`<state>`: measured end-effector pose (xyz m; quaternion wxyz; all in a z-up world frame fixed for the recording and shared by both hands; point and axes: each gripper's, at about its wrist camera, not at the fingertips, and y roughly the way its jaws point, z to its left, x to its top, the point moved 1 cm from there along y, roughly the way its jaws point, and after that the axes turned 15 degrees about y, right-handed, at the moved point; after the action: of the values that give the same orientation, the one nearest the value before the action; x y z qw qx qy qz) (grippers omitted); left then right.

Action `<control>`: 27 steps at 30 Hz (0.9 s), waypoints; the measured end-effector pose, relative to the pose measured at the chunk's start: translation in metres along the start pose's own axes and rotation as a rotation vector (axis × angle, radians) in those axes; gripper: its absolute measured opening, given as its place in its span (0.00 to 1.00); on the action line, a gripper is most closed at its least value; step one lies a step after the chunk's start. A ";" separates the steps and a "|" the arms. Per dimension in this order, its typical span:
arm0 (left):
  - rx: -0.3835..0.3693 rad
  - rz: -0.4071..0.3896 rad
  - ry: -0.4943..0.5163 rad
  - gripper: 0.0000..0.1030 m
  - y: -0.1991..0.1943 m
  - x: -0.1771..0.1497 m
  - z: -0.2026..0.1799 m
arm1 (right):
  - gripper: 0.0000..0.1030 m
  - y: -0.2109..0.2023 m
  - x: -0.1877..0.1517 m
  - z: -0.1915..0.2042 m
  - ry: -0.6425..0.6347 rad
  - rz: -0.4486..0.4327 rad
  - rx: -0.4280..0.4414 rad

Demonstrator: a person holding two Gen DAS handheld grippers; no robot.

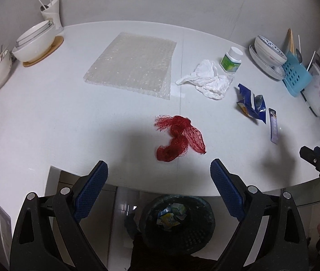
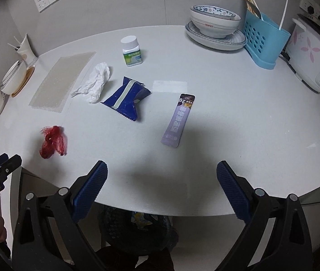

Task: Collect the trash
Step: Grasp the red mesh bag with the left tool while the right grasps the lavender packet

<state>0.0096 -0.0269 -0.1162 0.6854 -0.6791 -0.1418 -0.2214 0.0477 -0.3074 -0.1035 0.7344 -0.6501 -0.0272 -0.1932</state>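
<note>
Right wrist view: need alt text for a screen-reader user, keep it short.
Open right tool hovers empty over the near edge of a white table, facing scattered trash: a purple sachet, a torn blue wrapper, a crumpled tissue and red netting. A black bin sits below the table edge.

Tongs (image 1: 158, 171): black plastic frames, silver rivets.
Pads (image 1: 92, 189): blue, textured.
Marking: white "GenRobot.AI" lettering.
</note>
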 end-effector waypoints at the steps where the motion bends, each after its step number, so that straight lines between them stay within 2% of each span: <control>1: -0.004 0.005 0.004 0.87 0.003 0.004 0.000 | 0.91 0.004 0.005 -0.001 0.012 0.006 -0.007; 10: -0.030 0.097 0.030 0.84 0.046 0.026 0.002 | 0.81 0.048 0.045 -0.009 0.109 0.097 -0.071; 14: -0.045 0.143 0.041 0.80 0.067 0.032 0.003 | 0.76 0.064 0.061 -0.016 0.152 0.128 -0.089; 22: -0.064 0.199 0.091 0.66 0.095 0.043 0.002 | 0.64 0.095 0.080 -0.018 0.230 0.189 -0.130; 27: -0.069 0.211 0.153 0.50 0.105 0.050 0.000 | 0.53 0.111 0.080 -0.015 0.267 0.218 -0.160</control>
<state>0.1047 -0.0347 -0.1821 0.6899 -0.6945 -0.0090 -0.2039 0.1541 -0.3331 -0.1874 0.6942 -0.6739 0.1568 -0.1986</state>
